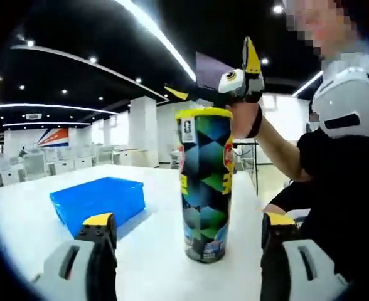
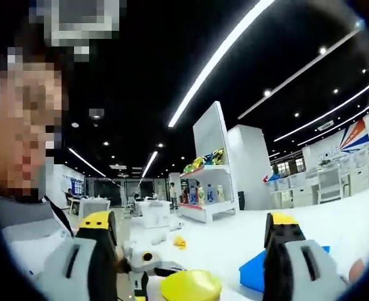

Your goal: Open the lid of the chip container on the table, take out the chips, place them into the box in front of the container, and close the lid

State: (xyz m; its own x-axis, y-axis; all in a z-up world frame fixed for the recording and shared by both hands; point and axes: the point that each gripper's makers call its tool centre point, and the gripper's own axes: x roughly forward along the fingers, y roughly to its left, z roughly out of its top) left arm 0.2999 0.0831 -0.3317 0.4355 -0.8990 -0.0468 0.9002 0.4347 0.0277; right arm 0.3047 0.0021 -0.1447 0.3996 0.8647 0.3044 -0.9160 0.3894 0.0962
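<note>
Two hand-held grippers (image 1: 187,241) (image 2: 191,241) with jaws apart, white table (image 1: 153,251), blue box (image 1: 100,200), chip container (image 1: 204,185), dark ceiling with strip lights (image 2: 216,63).

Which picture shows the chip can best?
The left gripper view: the whole chip can stands upright on the white table, yellow lid on, beside the blue box. The right gripper view catches just its yellow lid from above.
</note>
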